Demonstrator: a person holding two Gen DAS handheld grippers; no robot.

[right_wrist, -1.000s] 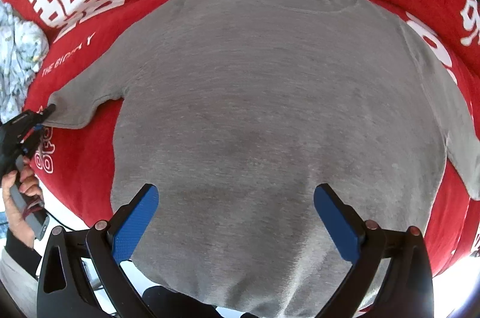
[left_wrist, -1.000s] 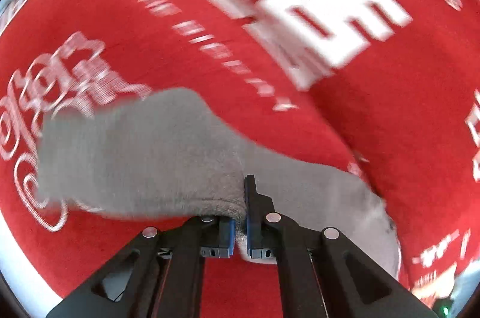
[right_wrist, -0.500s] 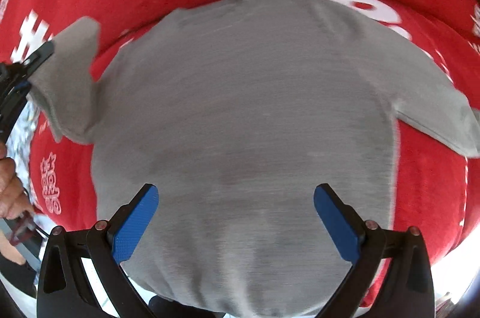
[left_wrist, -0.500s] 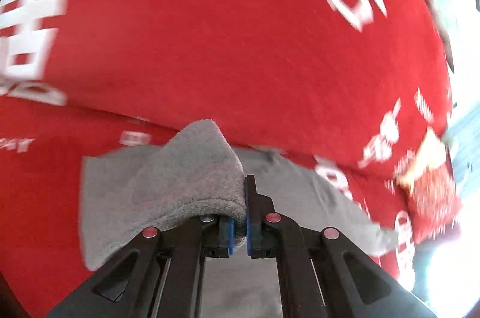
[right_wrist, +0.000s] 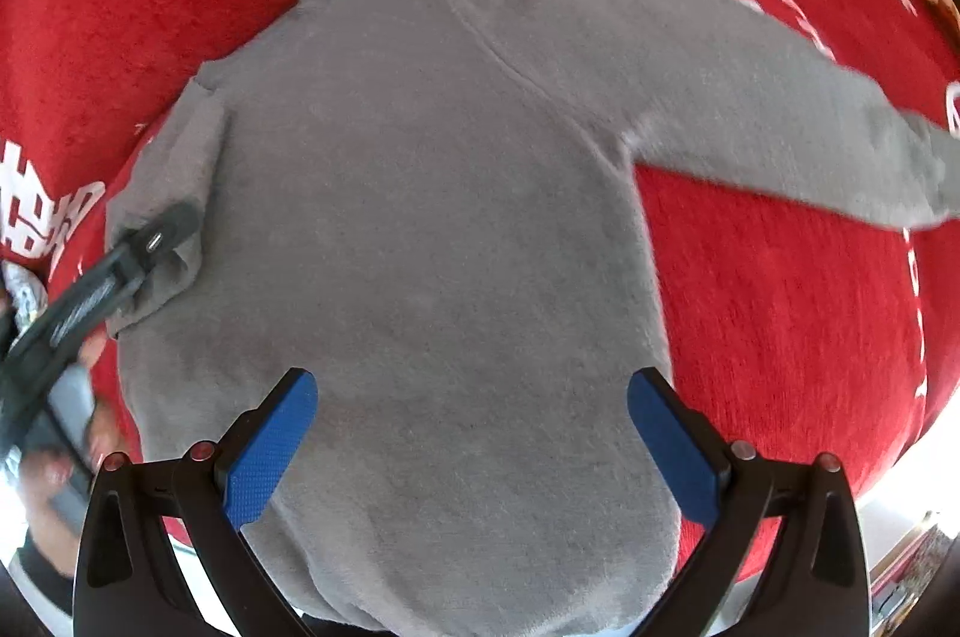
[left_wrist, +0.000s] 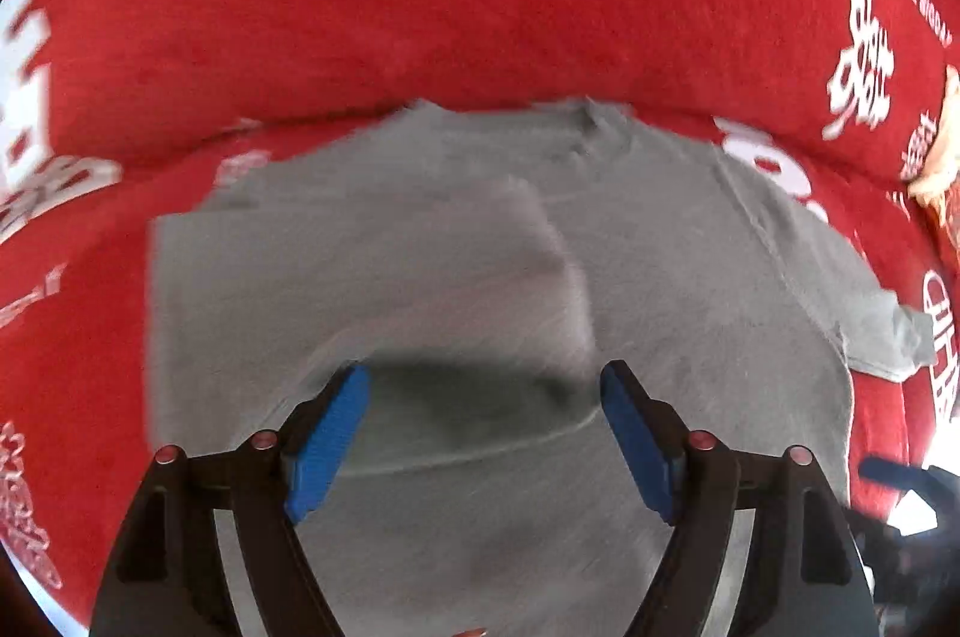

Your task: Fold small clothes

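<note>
My right gripper (right_wrist: 471, 442): nearest; jaws wide apart, nothing between the blue pads, poised over the lower body of the shirt.
My left gripper (left_wrist: 483, 433): jaws opening, pads clear of the cloth, grey fabric below them.
Grey sweater (right_wrist: 432, 229): spread flat on the blanket; one sleeve (left_wrist: 372, 265) folded over the body, the other sleeve (right_wrist: 780, 138) stretched out sideways.
Red blanket (right_wrist: 780, 325): under the sweater, white characters printed on it, reaching farthest back.
</note>
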